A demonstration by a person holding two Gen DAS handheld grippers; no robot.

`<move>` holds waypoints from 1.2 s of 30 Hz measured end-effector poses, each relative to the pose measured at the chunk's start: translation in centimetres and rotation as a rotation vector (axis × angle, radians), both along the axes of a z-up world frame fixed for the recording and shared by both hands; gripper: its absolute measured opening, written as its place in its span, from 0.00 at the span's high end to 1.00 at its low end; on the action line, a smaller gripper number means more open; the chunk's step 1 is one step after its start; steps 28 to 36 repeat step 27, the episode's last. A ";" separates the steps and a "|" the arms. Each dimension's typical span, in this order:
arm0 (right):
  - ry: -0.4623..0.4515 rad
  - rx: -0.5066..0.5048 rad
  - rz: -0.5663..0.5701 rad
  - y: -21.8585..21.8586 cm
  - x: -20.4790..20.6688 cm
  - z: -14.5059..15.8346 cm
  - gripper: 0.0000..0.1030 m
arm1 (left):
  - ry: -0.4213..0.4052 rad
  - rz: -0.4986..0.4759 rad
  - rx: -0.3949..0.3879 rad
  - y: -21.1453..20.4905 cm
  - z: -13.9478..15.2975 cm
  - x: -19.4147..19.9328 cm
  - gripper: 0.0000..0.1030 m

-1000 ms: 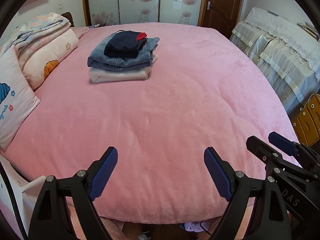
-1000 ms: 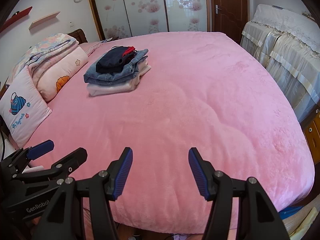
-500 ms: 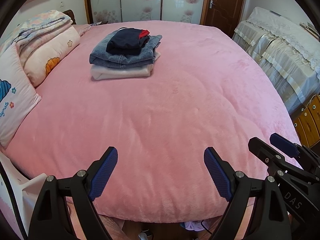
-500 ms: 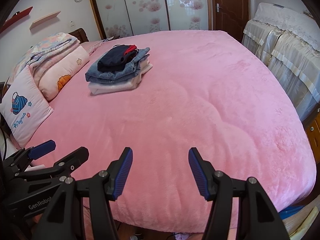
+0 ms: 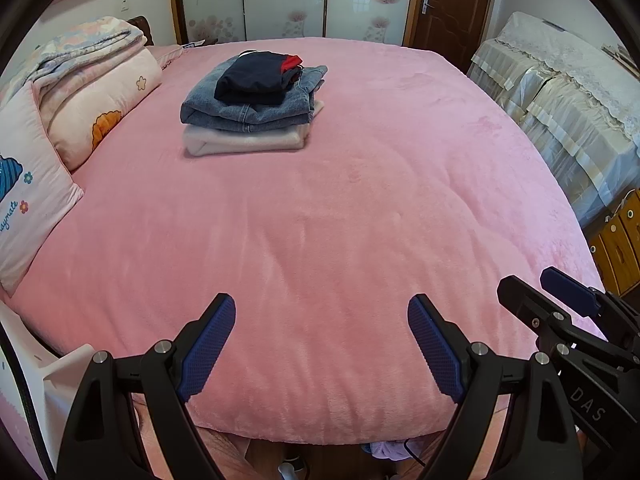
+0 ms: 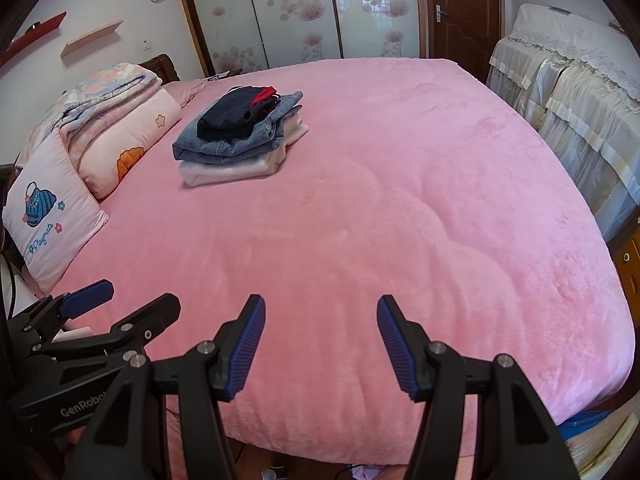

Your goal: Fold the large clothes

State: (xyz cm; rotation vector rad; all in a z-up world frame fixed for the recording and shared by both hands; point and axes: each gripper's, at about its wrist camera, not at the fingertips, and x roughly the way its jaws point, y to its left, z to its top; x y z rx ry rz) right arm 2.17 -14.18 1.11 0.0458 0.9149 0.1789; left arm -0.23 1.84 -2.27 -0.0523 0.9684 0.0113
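My left claw hangs released over the near edge of the pink bed, holding nothing; my right claw gapes just beside it, equally bare; well beyond them the folded clothes sit stacked near the pillows: dark top, jeans, cream garment beneath.

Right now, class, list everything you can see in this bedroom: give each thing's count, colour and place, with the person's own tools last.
Bed cover: one, pink, fills the middle.
Folded clothes stack: one; navy garment with red on top, denim under it, cream piece at the bottom; far left of the bed.
Pillow: one, pink and white, left edge.
Folded quilts: pink floral, behind the pillow.
Door: one, brown, far wall.
Left gripper: open, empty, near edge.
Right gripper: open, empty, near edge.
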 end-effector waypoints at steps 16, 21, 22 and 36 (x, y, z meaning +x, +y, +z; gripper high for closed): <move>0.014 0.004 0.000 -0.2 0.4 -0.4 0.43 | 0.017 0.007 -0.007 0.0 -0.6 0.3 0.15; 0.018 0.003 0.000 -0.2 0.4 -0.5 0.43 | 0.026 0.011 -0.002 -0.1 -0.6 0.5 0.15; 0.020 0.004 0.000 -0.2 0.5 -0.6 0.43 | 0.028 0.012 -0.003 -0.1 -0.7 0.6 0.15; 0.028 0.005 -0.001 -0.2 0.7 -1.1 0.43 | 0.039 0.014 -0.001 -0.2 -0.9 0.8 0.15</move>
